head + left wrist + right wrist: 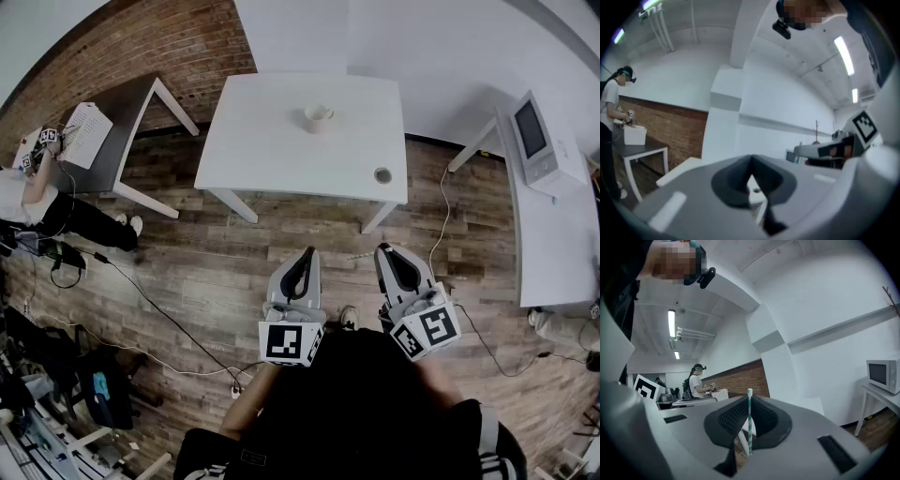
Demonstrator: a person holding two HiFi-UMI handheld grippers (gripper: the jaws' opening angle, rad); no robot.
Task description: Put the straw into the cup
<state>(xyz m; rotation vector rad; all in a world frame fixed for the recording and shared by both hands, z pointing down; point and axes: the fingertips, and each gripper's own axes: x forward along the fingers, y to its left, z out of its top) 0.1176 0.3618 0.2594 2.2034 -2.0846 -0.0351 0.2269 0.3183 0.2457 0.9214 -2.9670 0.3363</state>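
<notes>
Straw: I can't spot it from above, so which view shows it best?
The right gripper view: the striped straw shows close and sharp, clamped by the shut right gripper. In the head view it cannot be made out; the left gripper view misses it.

My thin, teal-and-white striped paper straw stands upright, pinched in my right gripper. The small cream ceramic cup sits upright on the white table, far side, handle pointing right.

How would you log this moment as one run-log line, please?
right hand-held gripper: shut on straw | left hand-held gripper: shut, empty | cup: upright on white table, apart from both grippers | straw not yet in cup
</notes>
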